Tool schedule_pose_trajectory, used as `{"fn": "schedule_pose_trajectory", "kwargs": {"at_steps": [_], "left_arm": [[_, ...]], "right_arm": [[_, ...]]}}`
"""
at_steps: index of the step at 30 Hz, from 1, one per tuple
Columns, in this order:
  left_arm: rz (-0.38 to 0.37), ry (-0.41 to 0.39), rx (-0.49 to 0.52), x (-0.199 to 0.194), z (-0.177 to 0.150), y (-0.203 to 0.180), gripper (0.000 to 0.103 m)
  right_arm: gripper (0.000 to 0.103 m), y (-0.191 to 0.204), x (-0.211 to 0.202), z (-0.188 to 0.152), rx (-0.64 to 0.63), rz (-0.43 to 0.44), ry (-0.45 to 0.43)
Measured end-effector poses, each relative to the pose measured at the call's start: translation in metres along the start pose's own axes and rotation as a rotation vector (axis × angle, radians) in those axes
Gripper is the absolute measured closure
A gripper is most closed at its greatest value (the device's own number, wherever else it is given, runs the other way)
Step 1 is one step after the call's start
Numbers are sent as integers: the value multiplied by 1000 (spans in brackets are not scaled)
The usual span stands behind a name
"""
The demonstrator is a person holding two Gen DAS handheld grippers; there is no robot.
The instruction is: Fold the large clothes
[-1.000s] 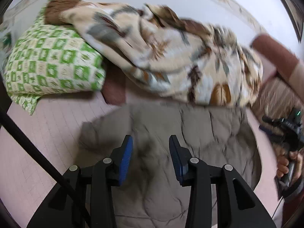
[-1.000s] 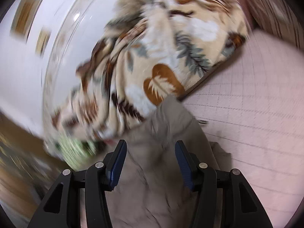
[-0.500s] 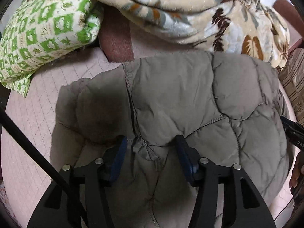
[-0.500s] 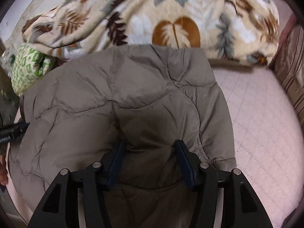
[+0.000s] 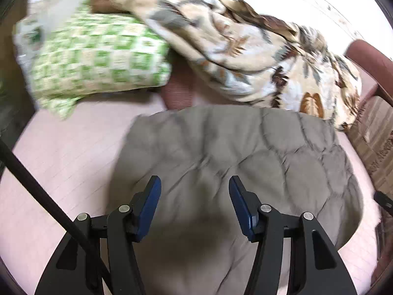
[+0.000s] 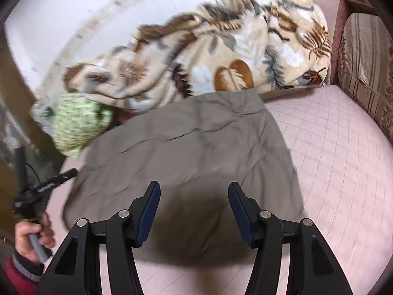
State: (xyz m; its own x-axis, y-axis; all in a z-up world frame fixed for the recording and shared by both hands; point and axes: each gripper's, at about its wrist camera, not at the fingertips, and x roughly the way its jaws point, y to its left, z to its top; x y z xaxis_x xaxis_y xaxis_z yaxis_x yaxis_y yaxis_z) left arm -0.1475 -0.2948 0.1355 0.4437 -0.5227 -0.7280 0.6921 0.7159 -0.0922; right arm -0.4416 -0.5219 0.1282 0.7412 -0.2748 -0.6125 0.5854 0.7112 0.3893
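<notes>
A grey-brown quilted jacket (image 5: 233, 147) lies folded in a compact bundle on the pink checked bed sheet (image 5: 61, 162). My left gripper (image 5: 195, 191) hovers over its near part, open, with nothing between the blue pads. In the right wrist view the same jacket (image 6: 196, 142) lies flat, and my right gripper (image 6: 194, 191) stands open above its near edge, also with nothing in it. The left gripper (image 6: 44, 186) shows at that view's left edge, held by a hand (image 6: 32, 236).
A floral blanket (image 5: 258, 56) is heaped behind the jacket against the white wall. A green-and-white pillow (image 5: 98, 59) lies at the back left, a striped cushion (image 6: 363, 56) at the right. Bare sheet (image 6: 339, 159) stretches to the jacket's right. A black cable (image 5: 36, 186) crosses the left view.
Half a second ago both grippers' fingers were down in the jacket's fabric. Now both have drawn back and stand clear above it, and the left jaws are wider than a second ago.
</notes>
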Motion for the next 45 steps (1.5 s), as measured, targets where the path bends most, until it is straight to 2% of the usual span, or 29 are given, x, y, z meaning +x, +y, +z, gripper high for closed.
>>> {"fn": "schedule_pose_trajectory", "kwargs": {"at_steps": [2,6,8,13,15,17,19,22,27,39,45], "left_arm": [[34,-21,-19,-12,-25,6,46],[68,-36,-52,-15,-51,21,46],[75,-51,-63,-15,-58,27,46],[50,-74,-80,-5,-56,35,46],[56,-69,-68,2,-58,35,46],[57,-68,-46,7,-60,34,46],[63,-65,-23,11,-63,33,46],[69,-49,1,18,-65,32,45],[70,-32,-11,24,-68,33,44],[51,-117,-51,-6,-65,35,44],[44,-127,-32,-12,-65,30,44]], "right_arm": [[41,11,-9,-18,-6,19,-37],[41,40,5,-29,-90,12,-4],[41,49,11,-33,-124,29,-25],[41,47,37,-38,-143,-16,2],[41,43,54,-41,-152,-27,42],[41,37,62,-42,-144,-50,38],[41,30,71,-42,-107,-26,52],[41,31,76,-43,-122,-37,71],[40,28,83,-49,-117,-39,102],[40,41,51,-43,-141,-23,24],[40,51,49,-46,-165,-12,30]]}}
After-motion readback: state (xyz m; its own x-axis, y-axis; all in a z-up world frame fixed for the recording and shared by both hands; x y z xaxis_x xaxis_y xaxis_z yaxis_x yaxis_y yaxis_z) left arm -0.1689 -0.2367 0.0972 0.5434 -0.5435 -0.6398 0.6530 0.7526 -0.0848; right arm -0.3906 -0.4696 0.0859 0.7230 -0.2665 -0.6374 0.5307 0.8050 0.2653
